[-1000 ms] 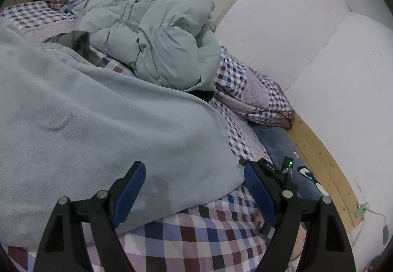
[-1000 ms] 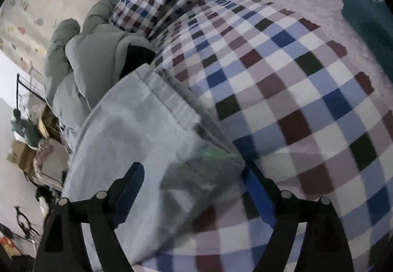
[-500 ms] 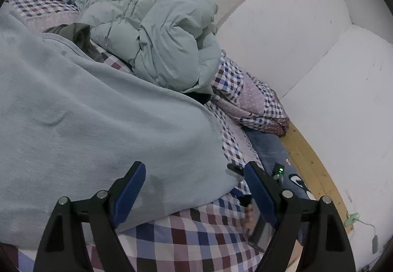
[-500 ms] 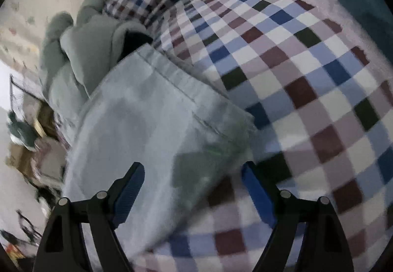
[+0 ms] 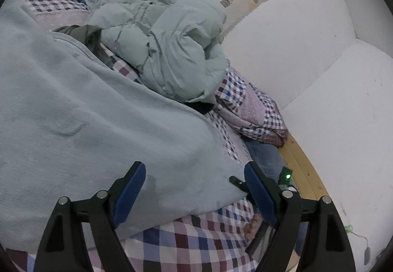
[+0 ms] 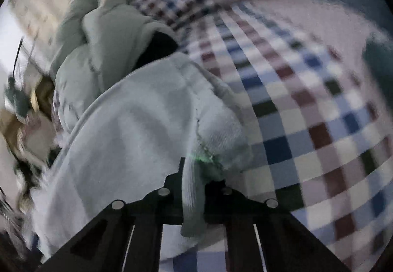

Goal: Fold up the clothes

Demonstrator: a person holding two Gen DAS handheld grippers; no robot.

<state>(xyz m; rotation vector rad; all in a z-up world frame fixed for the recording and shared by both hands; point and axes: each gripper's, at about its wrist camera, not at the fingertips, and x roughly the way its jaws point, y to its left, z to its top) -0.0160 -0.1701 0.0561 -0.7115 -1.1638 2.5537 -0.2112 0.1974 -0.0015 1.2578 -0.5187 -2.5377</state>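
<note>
Pale blue garment (image 5: 81, 110), checked red-blue-white bedspread (image 5: 196, 235).

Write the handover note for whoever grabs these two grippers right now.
Right gripper: shut on the corner hem of the light blue-grey garment, fabric bunched between its jaws.
Left gripper: open, hovering over the same garment's near edge, holding nothing.
The garment lies spread on the checked bedspread; a pale green puffer jacket is heaped behind it, unfolded.
Done: one corner gripped. Left: grip the other corner with the left gripper, make the folds, then probably the jacket.
</note>
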